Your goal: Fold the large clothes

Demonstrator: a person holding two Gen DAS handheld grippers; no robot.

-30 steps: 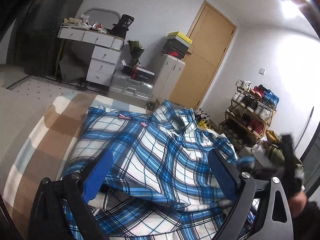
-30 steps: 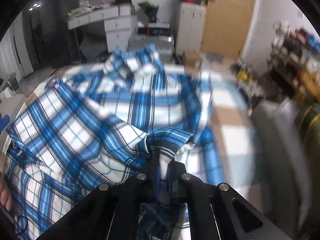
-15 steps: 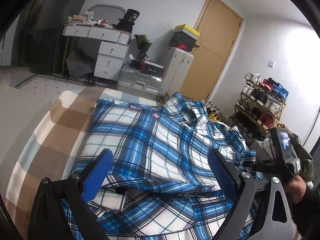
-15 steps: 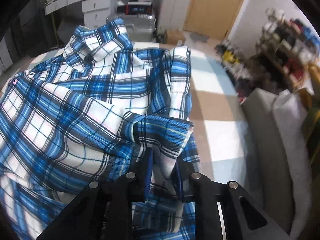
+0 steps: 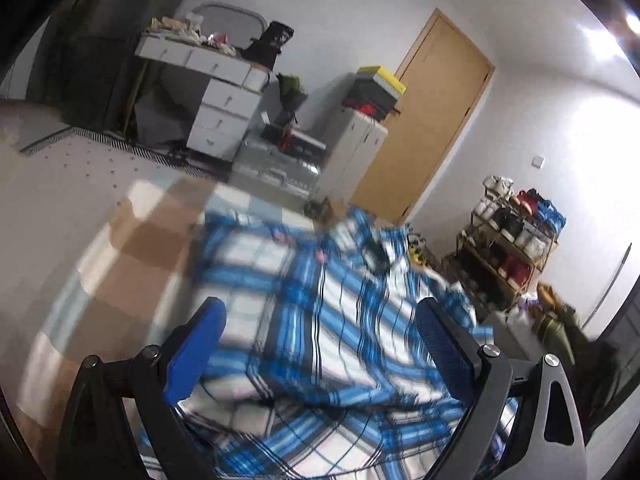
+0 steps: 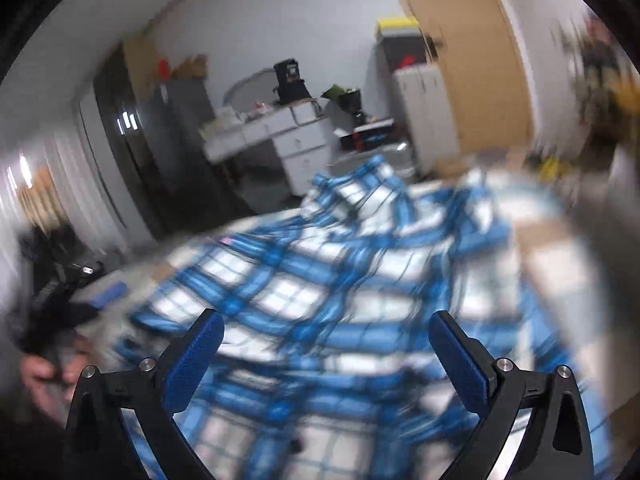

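Right now the right gripper has just been opening its jaws and they stand wide, with nothing pinched between the blue pads; the plaid shirt lies loose below and ahead of them, spread across the checked bedspread. The left gripper is spread wide too, hanging over the near part of the same shirt and gripping nothing. To my eye a fold has just been laid and the next hold has to be picked. Done well, that means choosing a clean edge or a corner rather than a bunched middle, pinching one layer only, and carrying it flat so the cloth does not drag the fold under it. The fabric looks like thin woven cotton, blue and white check with dark lines, soft enough to slump into ridges; it should crease easily and slide on the smooth cover. The collar end rises in a rumpled hump at the far side, toward the wooden door. Both views are smeared by motion, so fine wrinkles and the exact edges are hard to read.
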